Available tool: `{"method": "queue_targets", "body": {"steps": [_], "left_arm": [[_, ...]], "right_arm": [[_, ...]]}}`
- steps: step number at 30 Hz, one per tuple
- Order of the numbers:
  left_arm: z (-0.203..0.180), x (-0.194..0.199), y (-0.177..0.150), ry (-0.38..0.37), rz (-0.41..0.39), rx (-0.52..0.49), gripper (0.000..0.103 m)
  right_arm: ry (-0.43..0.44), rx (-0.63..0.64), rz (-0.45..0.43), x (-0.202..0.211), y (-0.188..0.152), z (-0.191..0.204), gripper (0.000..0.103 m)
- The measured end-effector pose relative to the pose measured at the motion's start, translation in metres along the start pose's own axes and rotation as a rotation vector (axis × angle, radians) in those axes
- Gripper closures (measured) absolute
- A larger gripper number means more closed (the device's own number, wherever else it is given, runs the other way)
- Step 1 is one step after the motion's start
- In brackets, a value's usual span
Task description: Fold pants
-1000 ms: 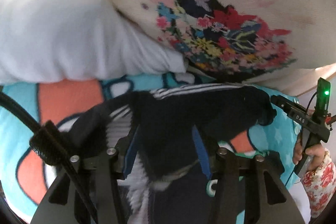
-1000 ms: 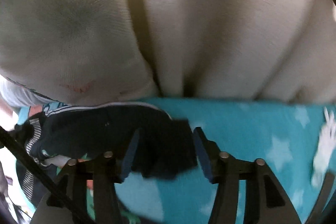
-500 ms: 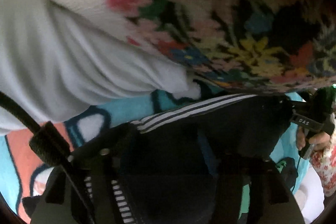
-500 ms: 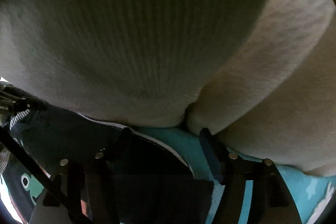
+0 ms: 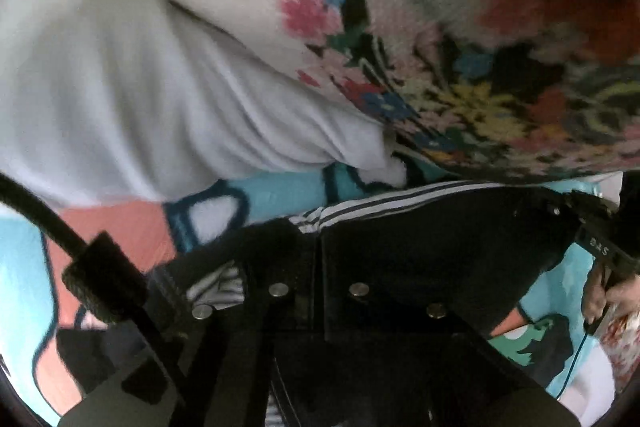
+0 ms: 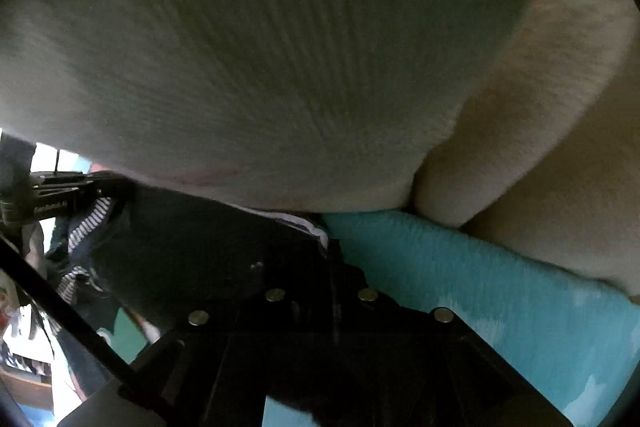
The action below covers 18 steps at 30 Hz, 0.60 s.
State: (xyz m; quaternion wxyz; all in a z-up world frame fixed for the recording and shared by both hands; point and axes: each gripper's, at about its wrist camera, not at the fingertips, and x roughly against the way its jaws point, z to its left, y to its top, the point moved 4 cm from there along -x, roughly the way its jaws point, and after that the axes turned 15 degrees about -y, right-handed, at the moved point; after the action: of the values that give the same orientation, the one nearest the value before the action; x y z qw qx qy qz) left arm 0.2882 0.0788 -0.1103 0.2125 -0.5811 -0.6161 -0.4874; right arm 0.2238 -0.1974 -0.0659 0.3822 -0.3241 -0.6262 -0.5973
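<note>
Left wrist: floral pillow (image 5: 460, 39); right wrist: plain cream cushion (image 6: 260, 47) above pants (image 6: 192, 251).

My left gripper (image 5: 318, 259) has its fingertips buried in the dark pants (image 5: 432, 239), so I cannot see cloth between the pads. The same holds for my right gripper (image 6: 332, 267): its tips vanish against the pants, too dark to separate. Above the pants, the flowered pillow (image 5: 460, 47) is smeared with blur and runs off the frame's top. Right of the pants, my hand (image 5: 604, 297) is cut by the edge.
</note>
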Motion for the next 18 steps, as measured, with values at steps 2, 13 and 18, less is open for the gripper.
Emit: {"method": "queue_targets", "body": {"steps": [2,13,18], "left_arm": [[-0.004,0.011,-0.004,0.009,-0.019,0.0,0.102],[-0.017,0.064,-0.031,-0.179,-0.087,0.038,0.076],[-0.007,0.066,-0.042,-0.301,-0.082,0.123,0.056]], "right_arm": [[0.011,-0.02,-0.016,0.012,0.0,-0.004,0.097],[-0.089,0.05,-0.156,0.114,-0.044,0.032,0.097],[-0.195,0.154,-0.14,0.124,-0.096,0.073,0.097]]}}
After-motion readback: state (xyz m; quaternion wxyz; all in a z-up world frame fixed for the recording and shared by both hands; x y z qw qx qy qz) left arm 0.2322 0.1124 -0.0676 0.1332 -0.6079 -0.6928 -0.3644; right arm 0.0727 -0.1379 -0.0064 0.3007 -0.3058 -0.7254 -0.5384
